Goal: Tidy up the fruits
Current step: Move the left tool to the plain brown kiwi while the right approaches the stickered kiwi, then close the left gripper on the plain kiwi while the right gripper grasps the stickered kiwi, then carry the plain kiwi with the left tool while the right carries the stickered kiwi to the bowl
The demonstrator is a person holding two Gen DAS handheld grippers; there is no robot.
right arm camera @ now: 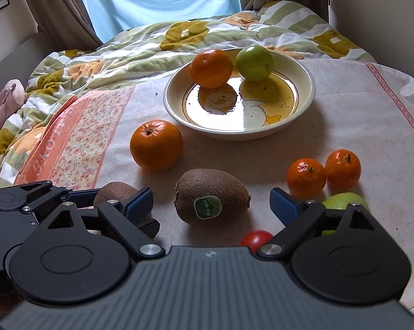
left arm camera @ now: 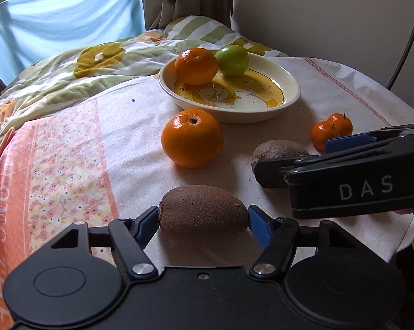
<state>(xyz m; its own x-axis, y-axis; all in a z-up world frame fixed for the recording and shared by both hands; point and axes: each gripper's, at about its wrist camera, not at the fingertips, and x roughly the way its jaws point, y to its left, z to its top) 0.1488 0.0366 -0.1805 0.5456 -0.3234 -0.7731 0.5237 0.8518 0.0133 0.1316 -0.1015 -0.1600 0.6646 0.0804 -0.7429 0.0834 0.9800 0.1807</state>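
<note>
A cream plate (left arm camera: 289, 96) (right arm camera: 307, 104) holds an orange (left arm camera: 196, 66) (right arm camera: 211, 67) and a green apple (left arm camera: 231, 60) (right arm camera: 254, 62). My left gripper (left arm camera: 203, 214) is shut on a brown kiwi (left arm camera: 203, 211) that rests on the tablecloth; it shows in the right wrist view (right arm camera: 116, 192). My right gripper (right arm camera: 211, 200) is open around a stickered kiwi (right arm camera: 211, 196) (left arm camera: 278, 151), pads apart from it. A loose orange (left arm camera: 191, 137) (right arm camera: 156, 144) and two mandarins (left arm camera: 332, 130) (right arm camera: 322, 176) lie on the cloth.
A green apple (right arm camera: 344, 200) and a red tomato (right arm camera: 258, 238) lie under my right gripper. A flowered quilt (left arm camera: 69, 77) (right arm camera: 124, 52) lies behind the table. The table edge curves at the right (left arm camera: 399, 104).
</note>
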